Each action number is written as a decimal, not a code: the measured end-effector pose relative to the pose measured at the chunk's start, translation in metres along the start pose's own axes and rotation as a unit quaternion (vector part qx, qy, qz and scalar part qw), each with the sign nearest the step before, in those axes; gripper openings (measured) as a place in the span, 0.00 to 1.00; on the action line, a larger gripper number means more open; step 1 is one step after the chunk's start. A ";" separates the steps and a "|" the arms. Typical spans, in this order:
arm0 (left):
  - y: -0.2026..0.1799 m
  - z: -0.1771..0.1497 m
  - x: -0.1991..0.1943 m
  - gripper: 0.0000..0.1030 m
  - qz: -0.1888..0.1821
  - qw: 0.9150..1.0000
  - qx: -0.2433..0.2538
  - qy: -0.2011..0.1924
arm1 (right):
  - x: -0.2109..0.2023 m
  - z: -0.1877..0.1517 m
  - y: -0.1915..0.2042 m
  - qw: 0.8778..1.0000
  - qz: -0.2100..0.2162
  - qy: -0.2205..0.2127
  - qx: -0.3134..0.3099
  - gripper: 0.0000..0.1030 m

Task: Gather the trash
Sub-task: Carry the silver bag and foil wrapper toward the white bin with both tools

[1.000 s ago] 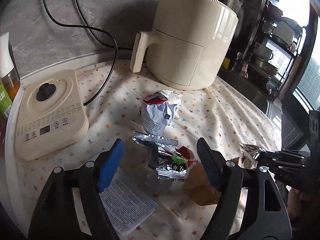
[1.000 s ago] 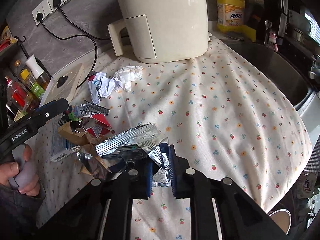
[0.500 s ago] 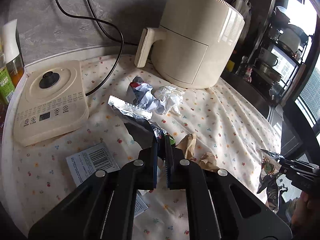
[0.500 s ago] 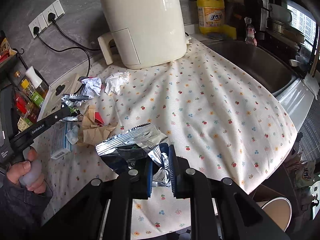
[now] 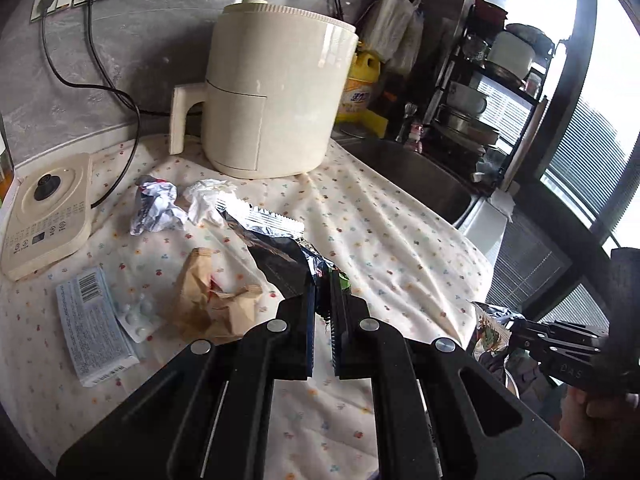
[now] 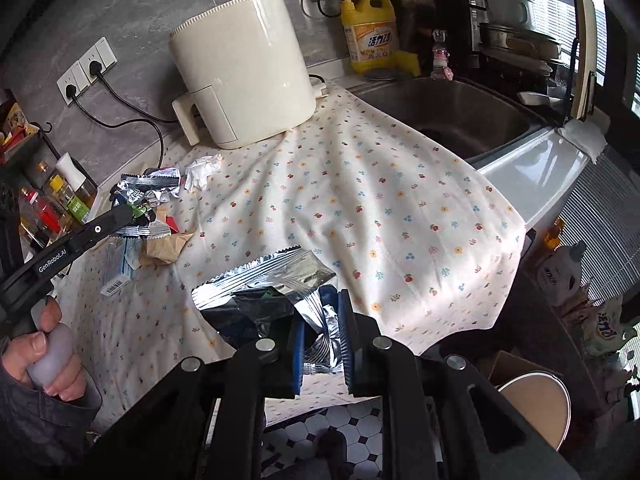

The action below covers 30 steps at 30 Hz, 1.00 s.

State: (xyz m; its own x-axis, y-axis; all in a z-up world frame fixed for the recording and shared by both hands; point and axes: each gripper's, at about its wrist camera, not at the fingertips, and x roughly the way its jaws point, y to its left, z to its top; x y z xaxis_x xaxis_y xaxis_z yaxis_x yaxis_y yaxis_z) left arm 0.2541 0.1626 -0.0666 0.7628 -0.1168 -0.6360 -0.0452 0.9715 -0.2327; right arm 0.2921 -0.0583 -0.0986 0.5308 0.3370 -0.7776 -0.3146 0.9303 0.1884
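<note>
The left gripper (image 5: 322,280) has its jaws clenched on a silver foil wrapper (image 5: 272,236), which rises toward 11 o'clock, lifted clear of the flowered cloth (image 5: 392,240) on the bench. The right gripper (image 6: 322,320) has its jaws clamped on a second foil wrapper (image 6: 264,280) that fans out toward 10 o'clock over the cloth's near edge.

In the left wrist view, a crumpled brown paper bag (image 5: 208,296) lies at 9 o'clock from the jaws, with a blister pack (image 5: 136,316) and a printed leaflet (image 5: 92,328) beyond it. Crumpled paper (image 5: 156,208) and a white tissue (image 5: 208,200) sit at 11 o'clock, before the cream air fryer (image 5: 272,92).
</note>
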 end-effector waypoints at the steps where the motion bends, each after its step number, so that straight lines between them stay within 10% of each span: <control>1: -0.015 -0.002 0.005 0.07 -0.004 1.000 0.010 0.005 | -0.007 -0.003 -0.011 1.000 -0.004 -0.002 0.004 0.16; 17: -0.236 -0.058 0.067 0.07 -0.114 0.988 0.082 0.067 | -0.082 -0.079 -0.207 0.991 -0.090 0.023 0.096 0.19; 30: -0.299 -0.140 0.114 0.07 -0.115 0.983 0.057 0.129 | -0.060 -0.141 -0.297 0.983 -0.120 0.104 0.096 0.31</control>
State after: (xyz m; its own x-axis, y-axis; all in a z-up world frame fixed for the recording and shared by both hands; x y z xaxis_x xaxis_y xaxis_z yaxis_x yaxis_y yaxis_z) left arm 0.2645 -0.1704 -0.1727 0.5552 -0.3696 -0.7451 0.1924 0.9286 -0.3172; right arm 0.2428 -0.3755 -0.1927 0.3937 0.0869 -0.9151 -0.0351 0.9962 0.0795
